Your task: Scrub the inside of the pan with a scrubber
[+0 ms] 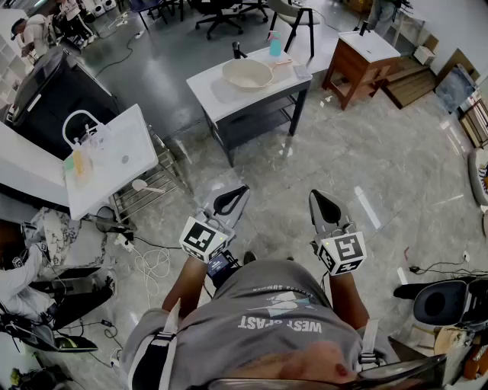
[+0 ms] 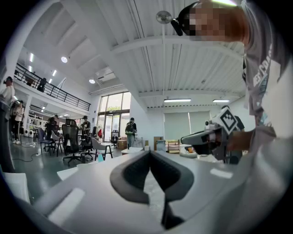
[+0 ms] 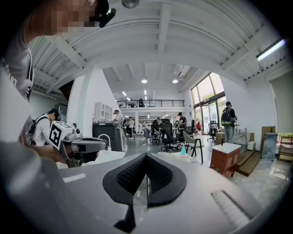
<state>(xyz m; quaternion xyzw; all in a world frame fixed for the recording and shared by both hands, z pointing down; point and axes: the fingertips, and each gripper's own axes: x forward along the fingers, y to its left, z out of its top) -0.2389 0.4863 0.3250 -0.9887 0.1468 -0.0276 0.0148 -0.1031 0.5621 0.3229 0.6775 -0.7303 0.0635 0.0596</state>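
Pan (image 1: 248, 74) is sitting on the worktop (image 1: 217, 97) well ahead, so I am carrying left tongs (image 1: 232, 199) and right tongs (image 1: 326, 204) pressed together, empty, near my waist.

Your pan (image 1: 248, 74) smooth matt cream, top centre, floor (image 1: 381, 175) glossy polished stone, upper-right cabinet (image 1: 349, 73) brown wood

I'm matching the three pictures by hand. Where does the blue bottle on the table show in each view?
Head view: blue bottle at top centre, at the far edge of the white table.
Left gripper view: small, just left of the fingers.
Right gripper view: small, just right of the fingers.
Shared landmark: black office chairs behind it.
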